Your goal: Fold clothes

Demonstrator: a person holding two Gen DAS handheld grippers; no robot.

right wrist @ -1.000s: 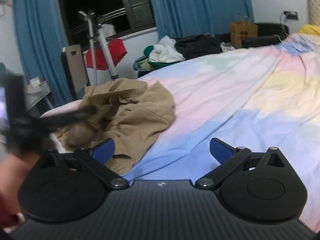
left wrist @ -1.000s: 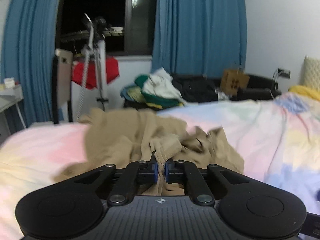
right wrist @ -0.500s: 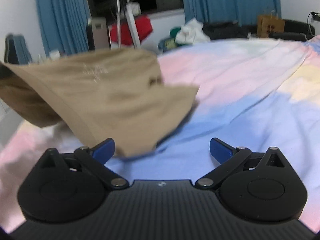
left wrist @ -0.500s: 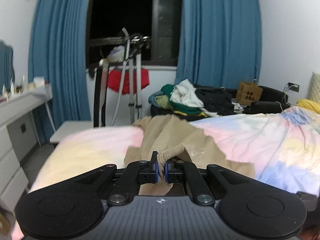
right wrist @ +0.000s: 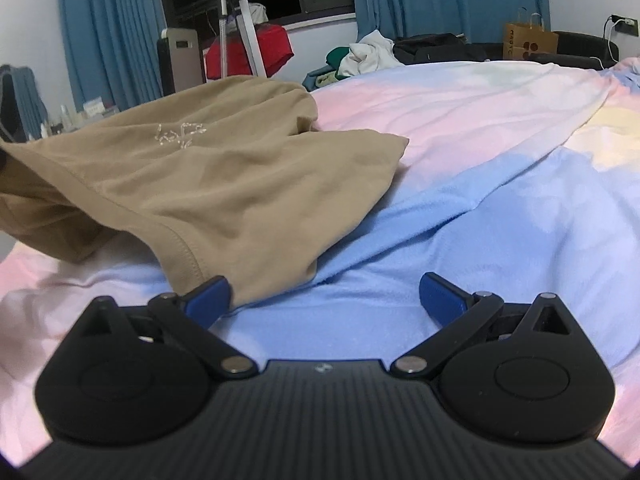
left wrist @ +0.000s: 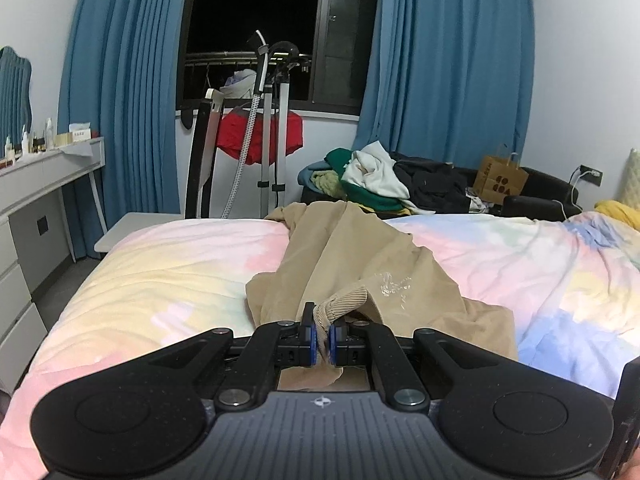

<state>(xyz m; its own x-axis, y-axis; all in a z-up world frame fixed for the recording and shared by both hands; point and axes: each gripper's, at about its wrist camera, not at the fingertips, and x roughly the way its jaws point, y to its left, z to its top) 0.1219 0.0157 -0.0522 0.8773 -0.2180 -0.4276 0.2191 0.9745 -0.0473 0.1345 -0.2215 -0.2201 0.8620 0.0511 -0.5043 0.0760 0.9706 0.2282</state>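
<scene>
Pastel bedding (left wrist: pixel 168 264) on the bed carried one tan garment (left wrist: pixel 360 264), its ribbed cuff clamped in the left gripper (left wrist: pixel 322 334) at 6 o'clock, while the right gripper (right wrist: pixel 322 298) gaped apart beside its hem.

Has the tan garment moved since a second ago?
Yes. The tan garment, pinched at its ribbed edge by the left gripper, was bunched; it is now stretched toward the clothes pile across the bedspread.

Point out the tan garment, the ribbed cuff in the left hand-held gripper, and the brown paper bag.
tan garment (right wrist: pixel 224 184), right wrist view, on its flat body below the pale print.
ribbed cuff (left wrist: pixel 344 302), left wrist view, on the ribbing just beyond the closed pads.
brown paper bag (left wrist: pixel 500 179), left wrist view, on its printed front.
</scene>
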